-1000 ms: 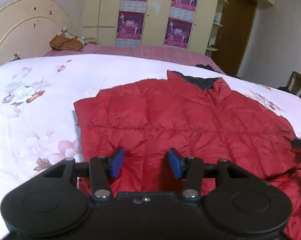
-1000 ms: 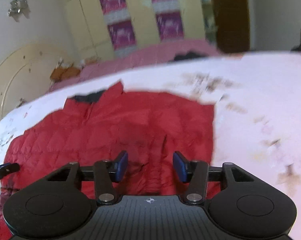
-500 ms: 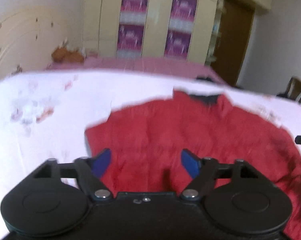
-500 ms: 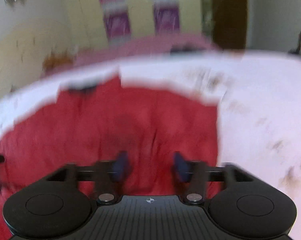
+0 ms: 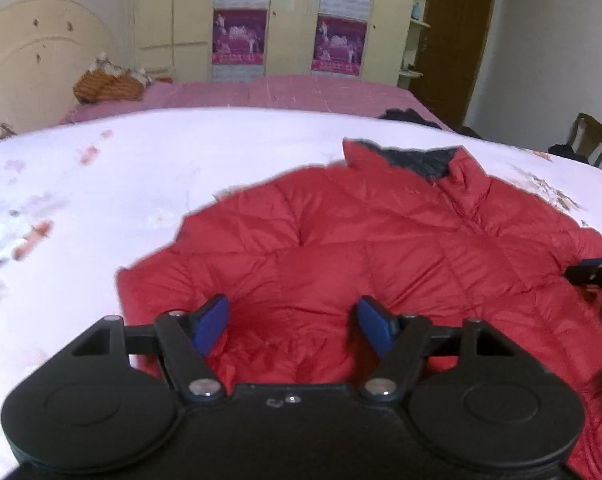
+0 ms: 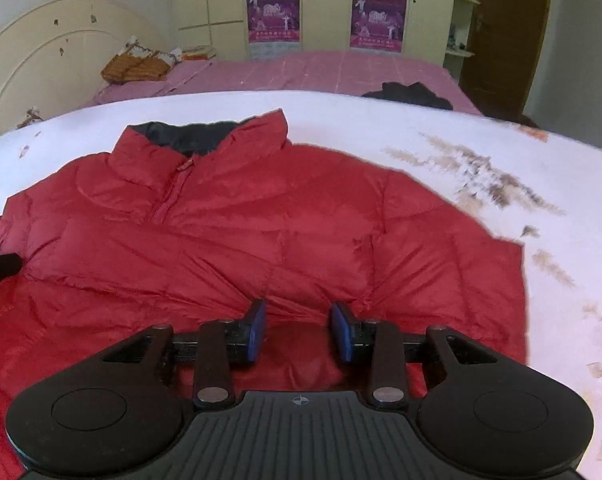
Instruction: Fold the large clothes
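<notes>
Both claws have slid sideways over the red down jacket (image 5: 381, 248), which lies flat on the bed (image 5: 141, 184), collar toward its far edge. Left claw (image 5: 293, 326) is closing from wide, right claw (image 6: 299, 332) closing narrower; neither grips fabric yet. Slippery, puffy quilting may squirt out, or only the top layer get pinched, skewing the fold.
</notes>
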The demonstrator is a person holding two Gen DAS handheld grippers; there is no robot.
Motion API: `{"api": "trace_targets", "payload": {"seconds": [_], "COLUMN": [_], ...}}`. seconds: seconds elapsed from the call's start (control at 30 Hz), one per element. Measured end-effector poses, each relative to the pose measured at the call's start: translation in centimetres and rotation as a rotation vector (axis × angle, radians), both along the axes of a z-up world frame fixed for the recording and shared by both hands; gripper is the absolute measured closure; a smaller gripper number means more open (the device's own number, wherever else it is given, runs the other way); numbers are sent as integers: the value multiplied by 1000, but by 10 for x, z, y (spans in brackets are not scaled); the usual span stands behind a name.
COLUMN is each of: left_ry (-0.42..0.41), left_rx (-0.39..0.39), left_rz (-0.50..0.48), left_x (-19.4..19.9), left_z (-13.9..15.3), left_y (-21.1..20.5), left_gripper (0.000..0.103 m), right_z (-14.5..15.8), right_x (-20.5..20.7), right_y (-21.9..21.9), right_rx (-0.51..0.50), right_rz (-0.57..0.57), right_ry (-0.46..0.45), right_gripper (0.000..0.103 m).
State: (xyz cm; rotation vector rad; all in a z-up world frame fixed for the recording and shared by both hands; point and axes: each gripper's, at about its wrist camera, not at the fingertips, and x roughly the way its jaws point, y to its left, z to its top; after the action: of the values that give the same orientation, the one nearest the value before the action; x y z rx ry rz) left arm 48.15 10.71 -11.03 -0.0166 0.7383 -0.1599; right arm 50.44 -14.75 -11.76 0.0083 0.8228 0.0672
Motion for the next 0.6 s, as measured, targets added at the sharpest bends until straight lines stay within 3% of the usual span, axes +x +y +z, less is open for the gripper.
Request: {"api": "trace_targets", "payload": {"seconds": [0.03,0.07,0.1,0.27,0.37,0.6], "left_ry": [-25,-45,-59,-64,-45,-37], "left_rx": [-15,-46,-64,-61,-5,50], "left_rz": [4,-2,-20,-97,-116,-62], "left_x": [-10,-20,-28,-56,-62,-70], "left_z": [7,13,17,15,6,-4], "left_y": [-1,-4,-8,-54,-67,-30], "left_gripper": [33,30,28,30,33,31], "right_z": [7,13,19,16,5,-4], "right_x": [-7,-15,-26,-47,-55,-62], "right_y": [1,1,4,50,66,28], "right_rx": [8,27,62,75,39,4], "right_rz": [-11,-11,12,145,186,49], "right_ry": [-27,-49,-70,-42,-27,-7], "right_gripper": [62,42,40,40,40,40]}}
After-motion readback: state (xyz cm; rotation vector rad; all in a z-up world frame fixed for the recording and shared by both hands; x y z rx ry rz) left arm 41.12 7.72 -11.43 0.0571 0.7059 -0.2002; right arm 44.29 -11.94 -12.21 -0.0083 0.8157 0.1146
